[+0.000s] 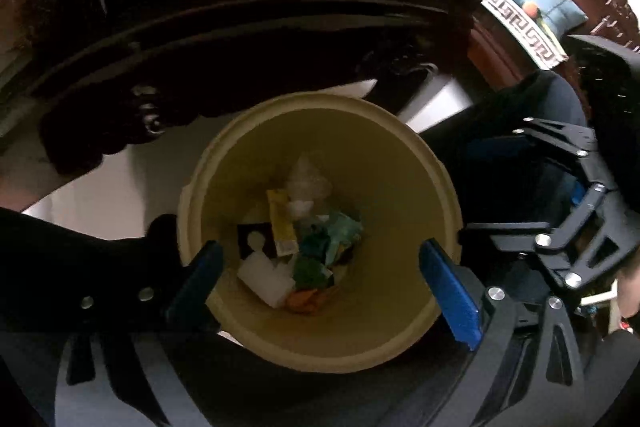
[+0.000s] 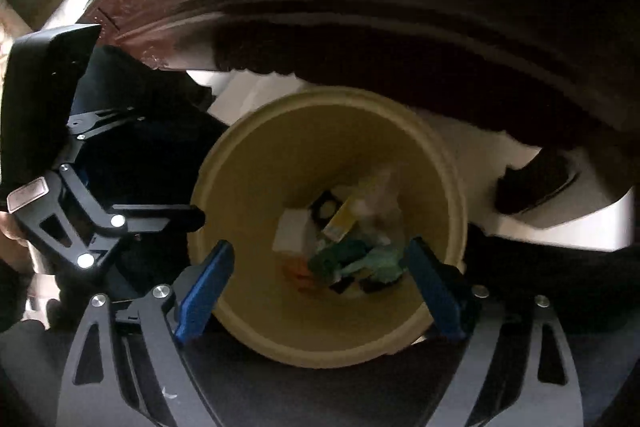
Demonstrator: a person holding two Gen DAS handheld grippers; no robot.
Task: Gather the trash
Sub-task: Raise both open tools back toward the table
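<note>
A cream-yellow round bin (image 1: 400, 163) stands on a pale floor and also shows in the right wrist view (image 2: 256, 171). At its bottom lies a heap of trash (image 1: 308, 247): a yellow sachet (image 1: 282, 227), white pieces, green and teal wrappers (image 2: 352, 259) and an orange scrap. My left gripper (image 1: 320, 267) is open and empty above the bin mouth, blue pads wide apart. My right gripper (image 2: 320, 267) is open and empty above the same bin. The right gripper's body shows at the right of the left wrist view (image 1: 568, 227).
A dark carved wooden table edge (image 2: 360, 27) overhangs the bin at the far side. A carved table leg (image 1: 120, 123) stands to the bin's far left. A patterned box (image 1: 528, 23) lies at the upper right. The left gripper's body (image 2: 80, 219) is beside the bin.
</note>
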